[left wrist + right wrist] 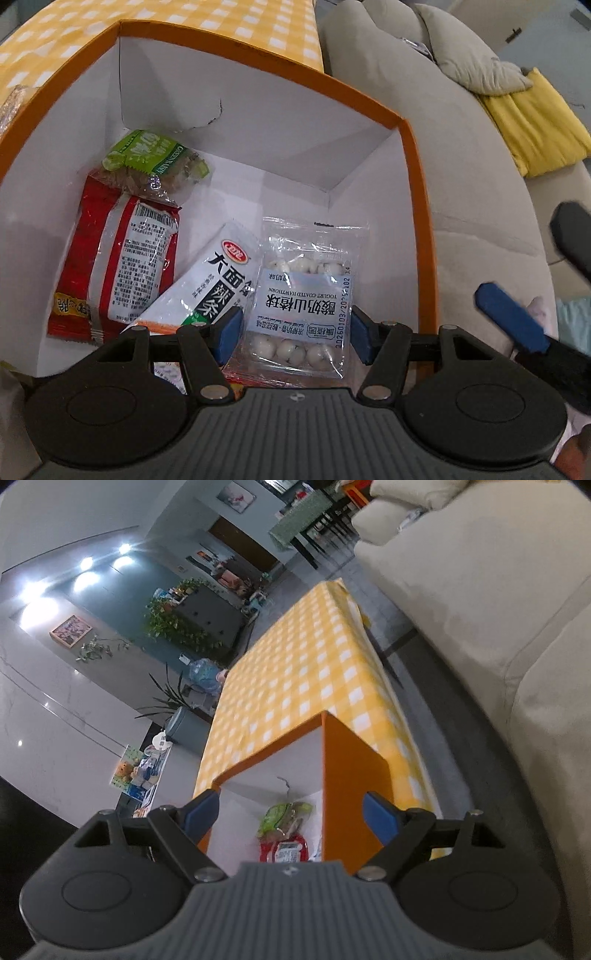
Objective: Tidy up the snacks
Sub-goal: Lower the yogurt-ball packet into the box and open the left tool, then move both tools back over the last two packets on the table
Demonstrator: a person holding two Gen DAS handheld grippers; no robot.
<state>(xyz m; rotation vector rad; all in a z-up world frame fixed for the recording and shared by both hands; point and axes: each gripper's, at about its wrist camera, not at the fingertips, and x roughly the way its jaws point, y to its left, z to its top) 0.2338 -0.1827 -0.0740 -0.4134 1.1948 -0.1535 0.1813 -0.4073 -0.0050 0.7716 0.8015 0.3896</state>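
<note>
Yellow checked surface (pixel 295 672) holds your box (pixel 417 206); four snacks lie inside already. Your left gripper (pixel 293 332) holds the hawthorn bag (pixel 306 306) above it, your right gripper (pixel 291 818) is wide and empty.

A home living room — beige sofa (pixel 480 602) right of the fingers, framed pictures (pixel 70 630), trailing houseplants (pixel 173 624) and a checked-cloth table (pixel 306 672) ahead.

The left gripper (pixel 295 332) hides the clear hawthorn packet's (pixel 303 295) lower edge; whether its fingers (pixel 229 332) press it is perhaps unclear.
</note>
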